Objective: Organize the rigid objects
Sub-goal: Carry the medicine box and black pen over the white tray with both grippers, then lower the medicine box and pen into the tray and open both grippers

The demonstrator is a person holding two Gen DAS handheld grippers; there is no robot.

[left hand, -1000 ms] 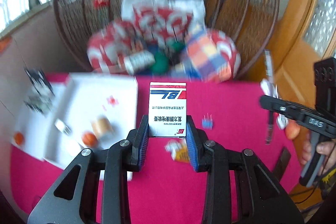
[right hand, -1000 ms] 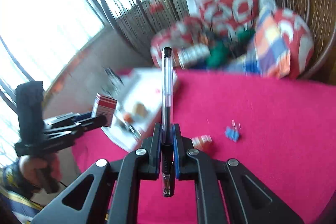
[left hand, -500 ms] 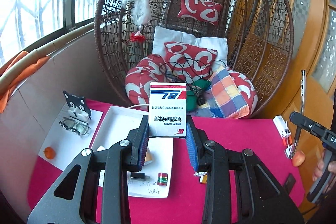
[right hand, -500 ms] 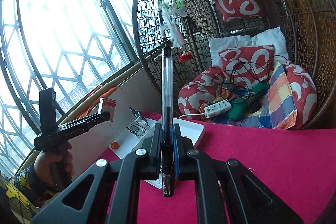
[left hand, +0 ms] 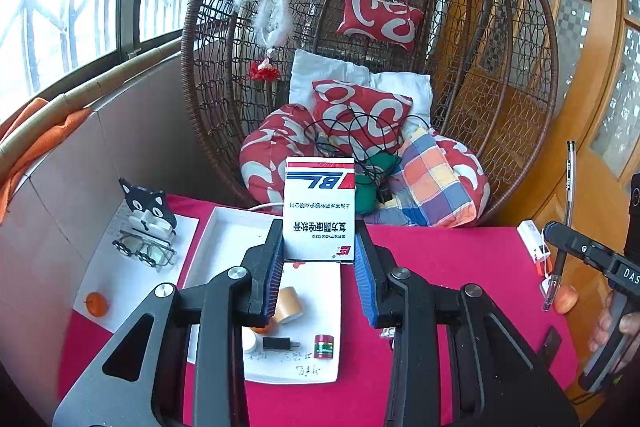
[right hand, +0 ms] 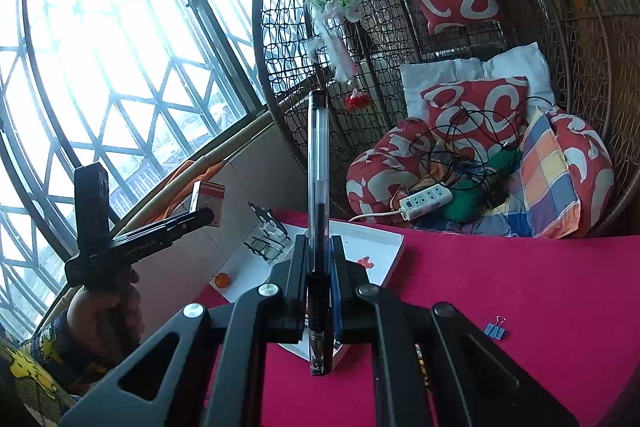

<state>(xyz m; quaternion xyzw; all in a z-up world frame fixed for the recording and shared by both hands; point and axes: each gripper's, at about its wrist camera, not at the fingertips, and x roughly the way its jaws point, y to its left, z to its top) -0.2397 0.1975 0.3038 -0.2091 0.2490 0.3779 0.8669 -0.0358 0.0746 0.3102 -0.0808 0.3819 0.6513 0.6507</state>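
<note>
My left gripper [left hand: 319, 247] is shut on a white medicine box [left hand: 319, 207] with a red and blue stripe, held upright above the white tray [left hand: 224, 227]. Inside the tray lie a tan spool [left hand: 289, 305], a black plug [left hand: 280, 343] and a small red jar [left hand: 324, 345]. My right gripper [right hand: 319, 251] is shut on a clear black-ink pen [right hand: 318, 163] that stands upright between its pads. In the left wrist view the right gripper [left hand: 554, 229] with the pen [left hand: 568, 187] shows at the right edge. In the right wrist view the left gripper [right hand: 206, 215] carries the box [right hand: 210, 201] at the left.
A red cloth [left hand: 460, 255] covers the table. A wicker egg chair [left hand: 400, 27] with cushions and a power strip [right hand: 426, 201] stands behind it. Glasses [left hand: 142, 251], a cat-shaped holder [left hand: 148, 207] and an orange ball [left hand: 97, 303] lie on white paper at the left. Blue binder clips [right hand: 495, 330] lie on the cloth.
Both grippers have risen and tilted up, each keeping its hold. The tray has slid lower in the left view, and the chair and window now fill the upper parts.
</note>
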